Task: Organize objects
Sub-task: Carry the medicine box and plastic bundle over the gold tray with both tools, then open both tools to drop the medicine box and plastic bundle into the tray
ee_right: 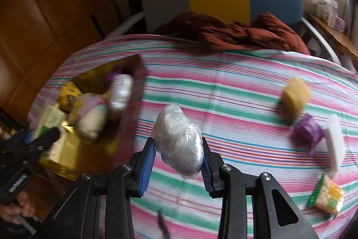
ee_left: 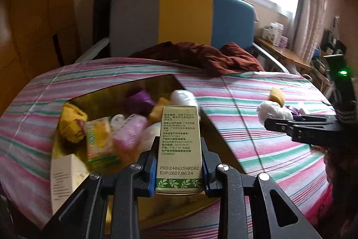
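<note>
My left gripper [ee_left: 179, 147] is shut on a pale green printed carton [ee_left: 179, 145] and holds it over a gold-lined box [ee_left: 125, 86] that contains several packets and wrapped items. My right gripper [ee_right: 179, 145] is shut on a white plastic-wrapped bundle [ee_right: 179, 140] above the striped bedsheet [ee_right: 235, 104]. The same bundle and gripper show at the right of the left wrist view [ee_left: 274, 112]. The box also shows at the left of the right wrist view [ee_right: 136, 68].
On the sheet to the right lie a yellow sponge [ee_right: 295, 96], a purple packet [ee_right: 308, 130], a white block [ee_right: 334, 145] and a green-yellow snack packet [ee_right: 327, 196]. A dark red cloth [ee_right: 241, 34] lies at the far edge, before a grey-yellow-blue headboard [ee_left: 185, 15].
</note>
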A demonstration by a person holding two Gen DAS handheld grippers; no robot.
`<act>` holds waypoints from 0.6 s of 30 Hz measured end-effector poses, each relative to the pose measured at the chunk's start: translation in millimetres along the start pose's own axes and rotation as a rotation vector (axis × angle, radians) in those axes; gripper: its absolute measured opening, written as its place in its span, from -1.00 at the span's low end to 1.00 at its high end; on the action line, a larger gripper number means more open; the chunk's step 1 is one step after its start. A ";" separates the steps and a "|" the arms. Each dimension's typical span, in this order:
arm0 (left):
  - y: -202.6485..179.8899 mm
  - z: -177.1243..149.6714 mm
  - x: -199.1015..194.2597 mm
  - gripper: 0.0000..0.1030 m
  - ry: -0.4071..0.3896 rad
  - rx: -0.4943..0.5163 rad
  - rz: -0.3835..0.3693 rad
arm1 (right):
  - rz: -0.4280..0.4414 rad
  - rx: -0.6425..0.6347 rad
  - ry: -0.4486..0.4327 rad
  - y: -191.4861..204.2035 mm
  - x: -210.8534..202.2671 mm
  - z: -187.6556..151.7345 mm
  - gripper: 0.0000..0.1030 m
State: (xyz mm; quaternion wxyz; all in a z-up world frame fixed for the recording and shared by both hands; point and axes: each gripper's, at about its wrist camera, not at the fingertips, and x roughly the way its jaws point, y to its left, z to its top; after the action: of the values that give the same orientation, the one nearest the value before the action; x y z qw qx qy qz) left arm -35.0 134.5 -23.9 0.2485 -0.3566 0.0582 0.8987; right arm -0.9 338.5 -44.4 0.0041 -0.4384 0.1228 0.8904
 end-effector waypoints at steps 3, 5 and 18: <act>14.2 -3.6 -2.4 -0.41 0.002 -0.027 0.020 | 0.051 -0.042 -0.006 30.2 0.4 0.7 -0.27; 25.9 -6.4 -3.4 -0.42 0.007 -0.049 0.034 | 0.078 -0.067 -0.003 48.3 2.9 1.6 -0.27; 88.9 -20.7 -3.2 -0.40 0.037 -0.194 0.106 | 0.183 -0.126 0.071 118.8 38.7 1.1 -0.16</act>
State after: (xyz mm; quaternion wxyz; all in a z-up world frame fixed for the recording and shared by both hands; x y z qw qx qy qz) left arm -63.7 50.0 -43.4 0.1638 -0.3920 -0.0056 0.9053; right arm -39.2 219.6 -48.4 -0.1090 -0.4560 0.1060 0.8769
